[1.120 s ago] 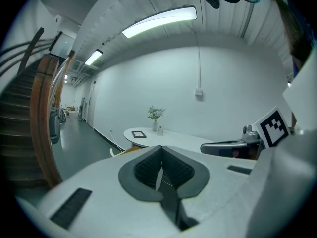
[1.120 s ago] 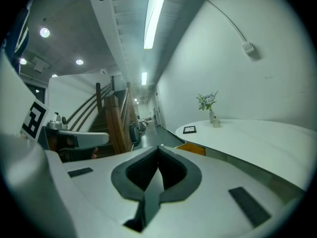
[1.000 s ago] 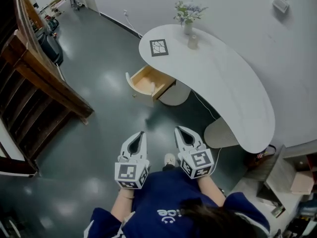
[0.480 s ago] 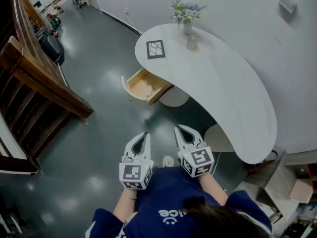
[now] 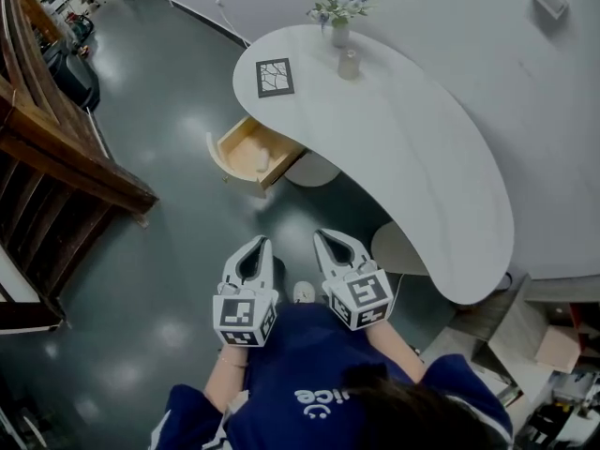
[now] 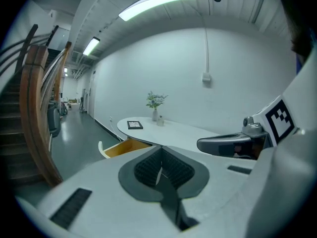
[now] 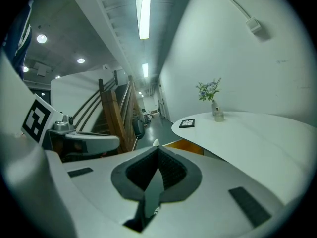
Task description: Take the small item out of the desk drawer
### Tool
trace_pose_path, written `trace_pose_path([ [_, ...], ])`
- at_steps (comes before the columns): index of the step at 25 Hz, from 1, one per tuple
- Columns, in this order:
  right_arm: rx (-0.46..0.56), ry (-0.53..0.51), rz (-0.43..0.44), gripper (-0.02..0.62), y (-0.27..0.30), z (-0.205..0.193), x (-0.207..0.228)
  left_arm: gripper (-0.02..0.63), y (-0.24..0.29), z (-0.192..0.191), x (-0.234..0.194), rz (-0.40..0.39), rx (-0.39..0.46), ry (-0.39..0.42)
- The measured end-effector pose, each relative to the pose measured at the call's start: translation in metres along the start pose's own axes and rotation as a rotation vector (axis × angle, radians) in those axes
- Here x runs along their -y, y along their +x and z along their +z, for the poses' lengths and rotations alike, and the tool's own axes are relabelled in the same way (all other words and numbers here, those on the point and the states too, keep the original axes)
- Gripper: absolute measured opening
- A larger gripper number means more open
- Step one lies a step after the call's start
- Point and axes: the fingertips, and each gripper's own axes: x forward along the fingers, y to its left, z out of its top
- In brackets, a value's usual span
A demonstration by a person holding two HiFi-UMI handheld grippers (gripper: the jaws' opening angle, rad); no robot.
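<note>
The open light-wood drawer [image 5: 242, 146] juts out beneath the far left end of the curved white desk [image 5: 422, 157]. A small pale item [image 5: 262, 162], too small to make out, lies near the drawer's right side. The left tongs [image 5: 260, 242] and right tongs [image 5: 322, 236], both with jaws pressed together and empty, hover side by side over the dark floor [image 5: 169, 251], well apart from the drawer.

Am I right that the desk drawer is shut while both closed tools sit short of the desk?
Not quite: the head view shows the drawer pulled open; the left tool and right tool are indeed closed, short of the desk.
</note>
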Motion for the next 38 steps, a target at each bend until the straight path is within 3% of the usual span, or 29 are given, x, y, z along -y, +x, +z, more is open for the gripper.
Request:
trace_pose_path([
  [7, -0.027, 0.009, -0.043, 0.008, 0.035, 0.012, 0.021, 0.003, 0.042, 0.014, -0.022, -0.049, -0.006, 0.002],
  [22, -0.148, 0.006, -0.102, 0.008, 0.159, 0.036, 0.027, 0.003, 0.125, 0.046, -0.137, -0.052, -0.031, -0.018],
  [32, -0.205, 0.027, -0.201, 0.009, 0.224, 0.043, 0.031, 0.003, 0.162, 0.056, -0.197, -0.108, -0.07, 0.0],
  [38, -0.224, 0.032, -0.231, 0.009, 0.246, 0.045, 0.029, 0.003, 0.18, 0.062, -0.211, -0.18, -0.066, 0.018],
])
